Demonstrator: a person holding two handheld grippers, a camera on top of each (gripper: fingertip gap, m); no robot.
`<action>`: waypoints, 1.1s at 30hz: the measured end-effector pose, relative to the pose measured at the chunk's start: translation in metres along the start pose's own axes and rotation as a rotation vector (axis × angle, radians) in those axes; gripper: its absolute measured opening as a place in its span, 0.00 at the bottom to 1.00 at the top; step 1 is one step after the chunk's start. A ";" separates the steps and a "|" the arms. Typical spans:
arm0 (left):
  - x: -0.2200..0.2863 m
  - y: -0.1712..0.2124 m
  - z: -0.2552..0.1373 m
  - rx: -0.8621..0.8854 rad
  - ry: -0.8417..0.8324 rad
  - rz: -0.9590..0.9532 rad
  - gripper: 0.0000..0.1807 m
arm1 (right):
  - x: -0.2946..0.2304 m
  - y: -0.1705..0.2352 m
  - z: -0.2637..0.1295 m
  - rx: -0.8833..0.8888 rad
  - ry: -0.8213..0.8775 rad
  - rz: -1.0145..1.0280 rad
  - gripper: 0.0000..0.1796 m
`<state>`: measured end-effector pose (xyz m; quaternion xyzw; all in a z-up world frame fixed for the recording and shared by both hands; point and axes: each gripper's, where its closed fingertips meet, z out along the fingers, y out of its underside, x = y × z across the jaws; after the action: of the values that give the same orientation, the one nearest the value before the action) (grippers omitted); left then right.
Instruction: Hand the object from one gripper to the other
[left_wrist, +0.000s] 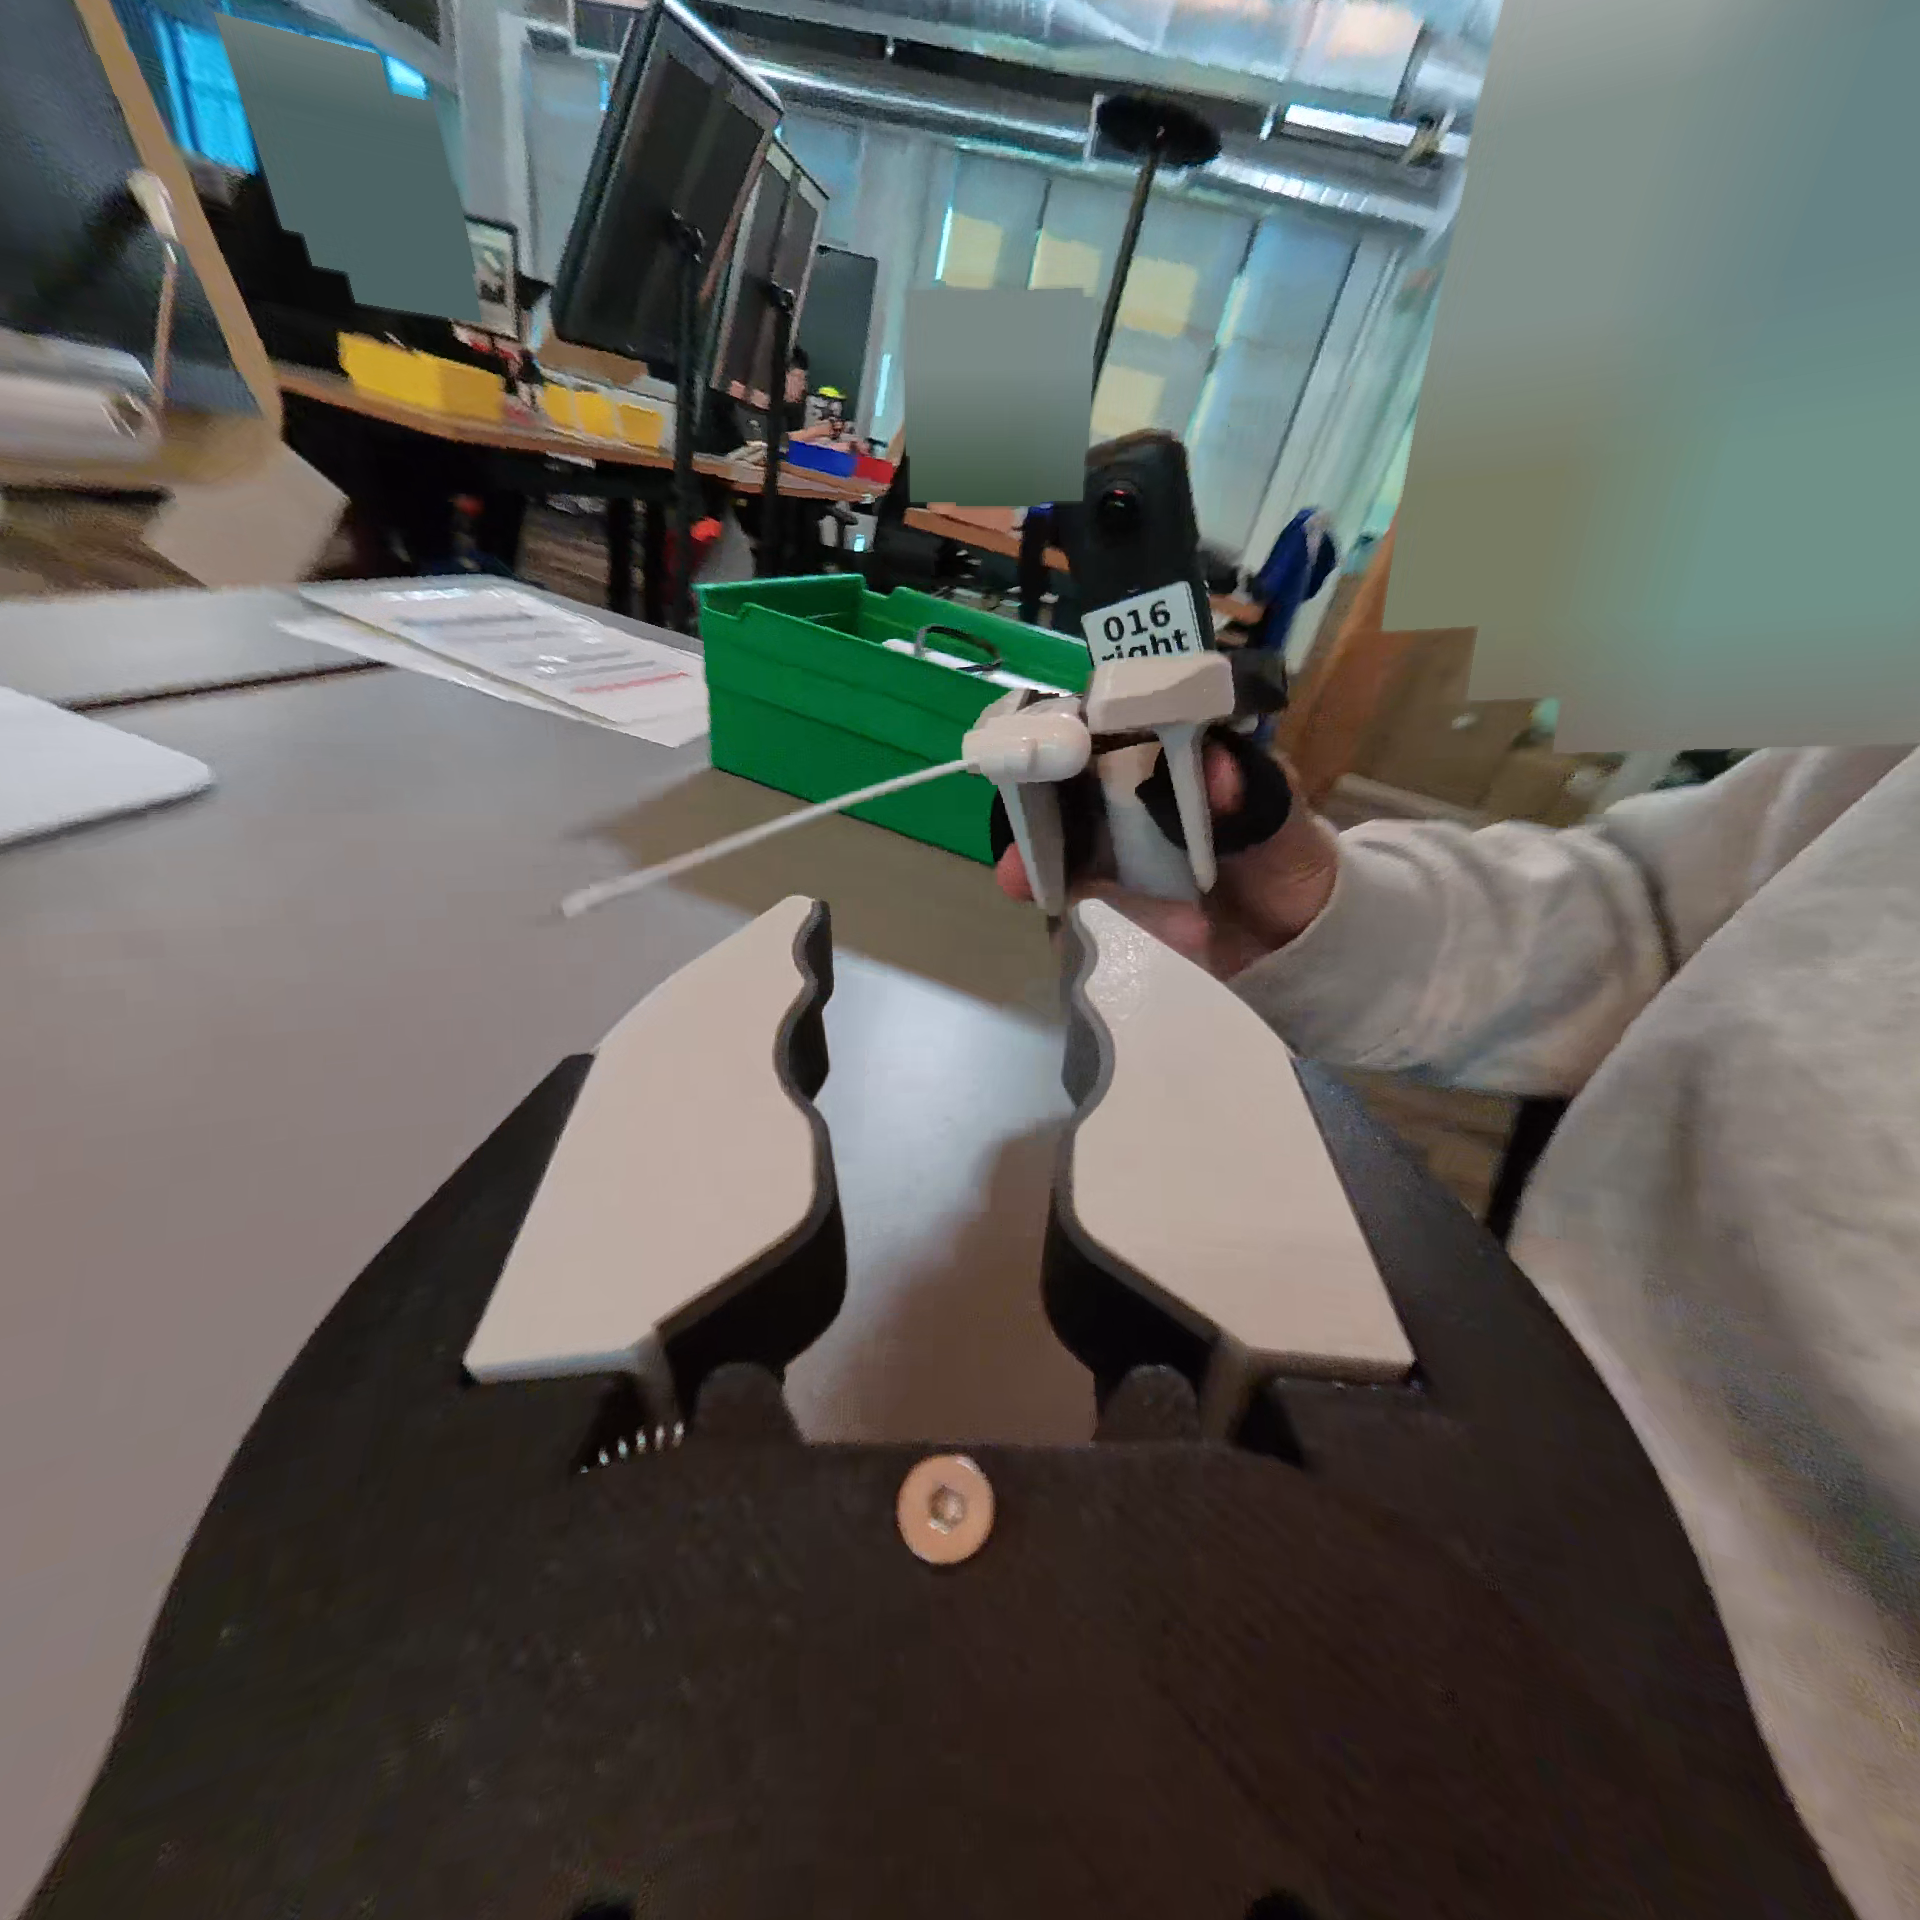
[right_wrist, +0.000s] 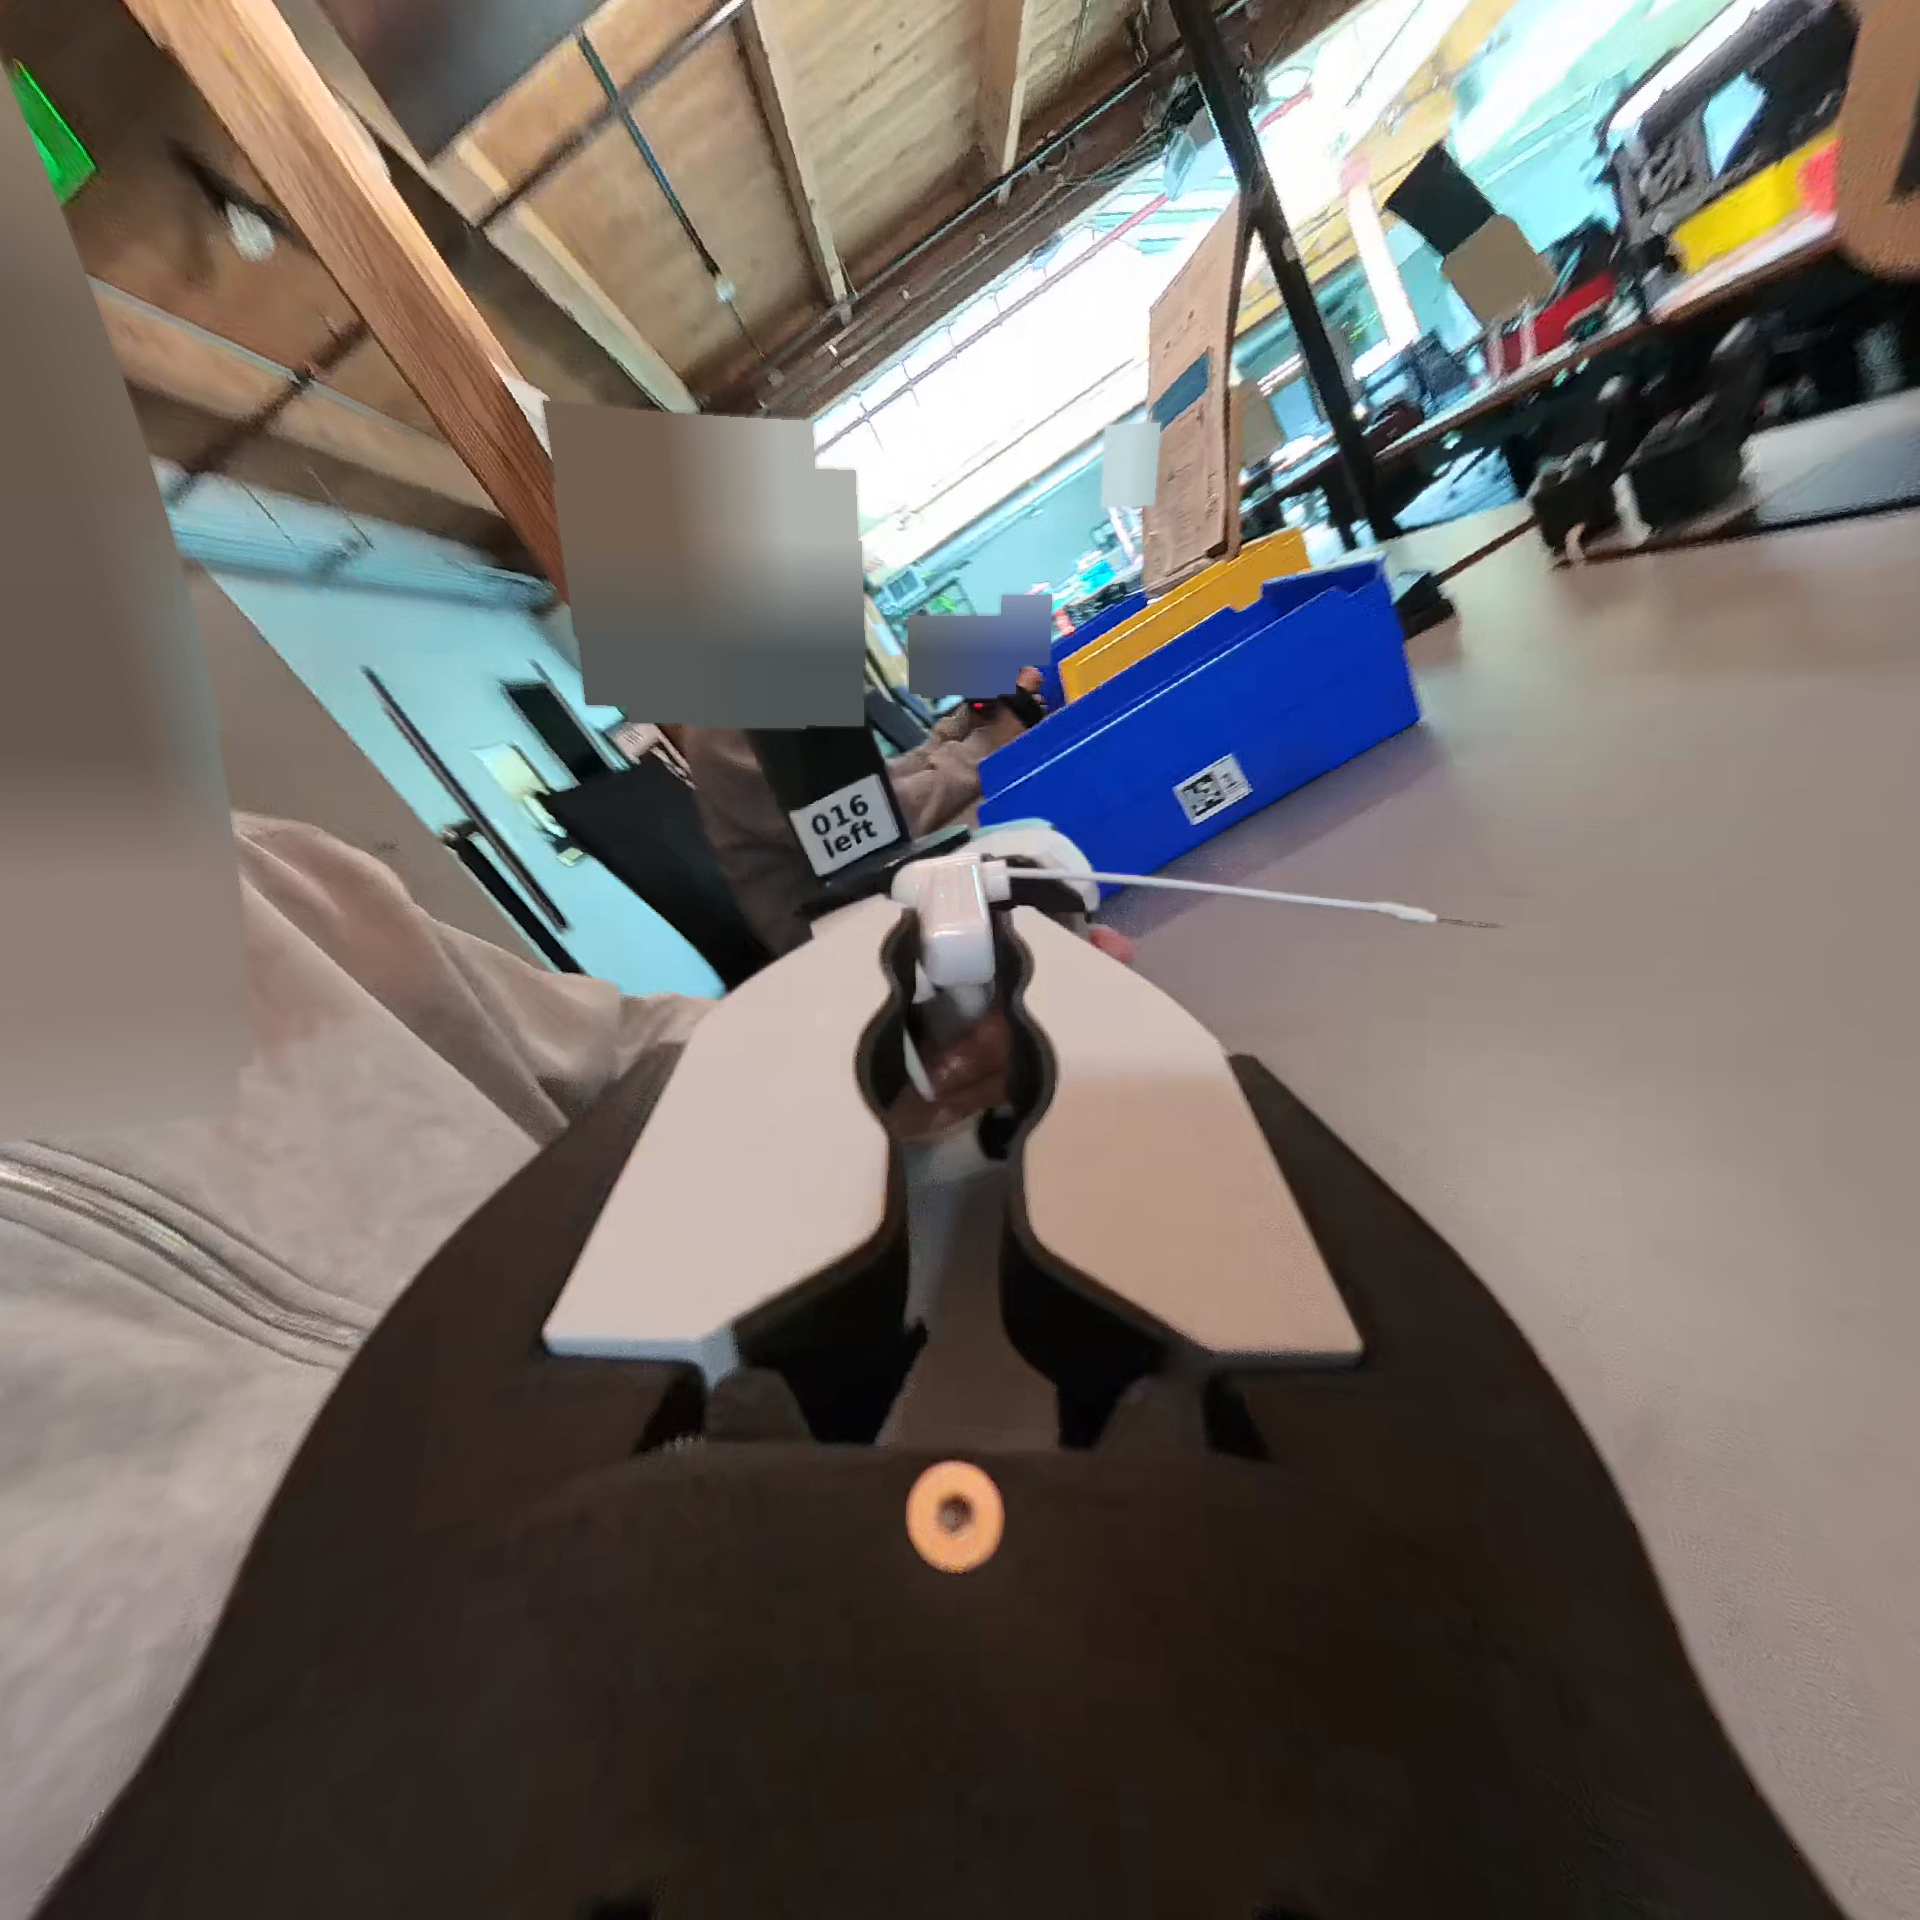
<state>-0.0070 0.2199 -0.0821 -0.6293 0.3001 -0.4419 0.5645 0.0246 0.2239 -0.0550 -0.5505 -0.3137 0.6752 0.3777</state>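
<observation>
Two claws hang over a grey tabletop (left_wrist: 312, 1039): the right gripper (right_wrist: 961, 961) pinches a thin white rod (right_wrist: 1247, 894) by its white end, while the left gripper (left_wrist: 945, 935) gapes empty. A green bin (left_wrist: 831, 717) and a blue bin (right_wrist: 1195, 748) sit farther back, with workshop benches and monitors behind.

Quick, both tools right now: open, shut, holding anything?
Left tool: open, holding nothing.
Right tool: shut on the thin white stick, gripped at one end.
</observation>
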 end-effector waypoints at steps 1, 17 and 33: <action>0.001 0.000 0.000 -0.009 -0.023 0.062 0.21 | 0.000 0.001 0.000 0.005 -0.015 0.055 0.08; 0.019 0.004 0.005 -0.057 -0.098 0.535 0.13 | -0.004 0.032 0.011 -0.130 -0.127 0.371 0.08; 0.019 -0.018 -0.003 0.029 -0.032 0.277 0.07 | 0.009 -0.006 0.002 0.120 -0.060 0.207 0.29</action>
<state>-0.0041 0.2050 -0.0607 -0.5806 0.3686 -0.3541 0.6338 0.0226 0.2345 -0.0534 -0.5358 -0.2254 0.7444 0.3286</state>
